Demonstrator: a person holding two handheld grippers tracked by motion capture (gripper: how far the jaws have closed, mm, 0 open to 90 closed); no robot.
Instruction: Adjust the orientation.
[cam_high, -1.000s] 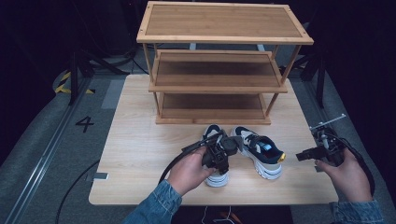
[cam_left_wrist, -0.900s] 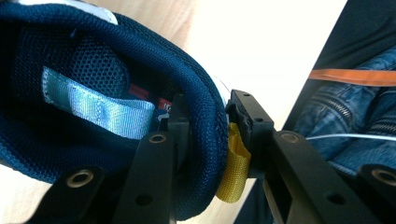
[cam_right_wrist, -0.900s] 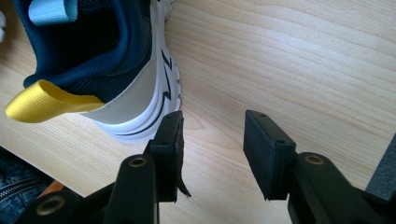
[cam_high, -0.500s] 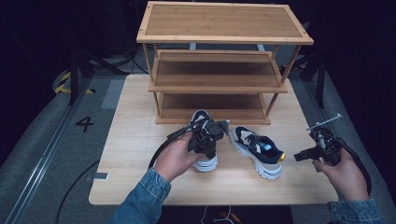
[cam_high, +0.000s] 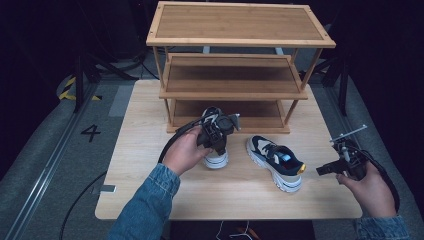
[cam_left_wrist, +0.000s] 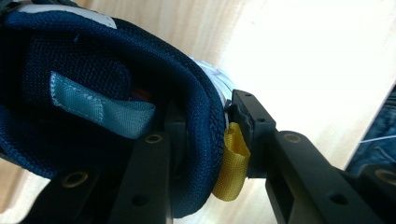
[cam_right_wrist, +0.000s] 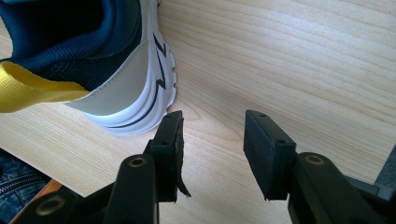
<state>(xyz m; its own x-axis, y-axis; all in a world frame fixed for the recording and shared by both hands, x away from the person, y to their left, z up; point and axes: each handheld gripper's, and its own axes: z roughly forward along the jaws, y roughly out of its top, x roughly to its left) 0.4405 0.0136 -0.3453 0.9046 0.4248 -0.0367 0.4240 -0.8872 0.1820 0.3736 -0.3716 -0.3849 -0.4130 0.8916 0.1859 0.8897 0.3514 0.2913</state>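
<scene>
My left gripper (cam_high: 218, 136) clamps the heel collar of the navy mesh sneaker with white sole (cam_high: 215, 150): in the left gripper view one jaw sits inside the shoe's padded opening, the other outside against the heel next to the yellow pull loop (cam_left_wrist: 231, 163). The jaws have just been opening a little, with the collar between them and the pads touching it. This shoe sits just in front of the bottom shelf of the three-tier bamboo shoe rack (cam_high: 235, 65), toe pointing at the rack, on the light wooden table (cam_high: 150, 190).

The second matching navy sneaker (cam_high: 276, 161) lies on the table to its right, well apart from the rack. My right gripper (cam_high: 334, 167) hovers near that shoe's heel, jaws partly apart with nothing between them; in the right gripper view bare tabletop shows in the gap, heel (cam_right_wrist: 126, 88) just beside it.
</scene>
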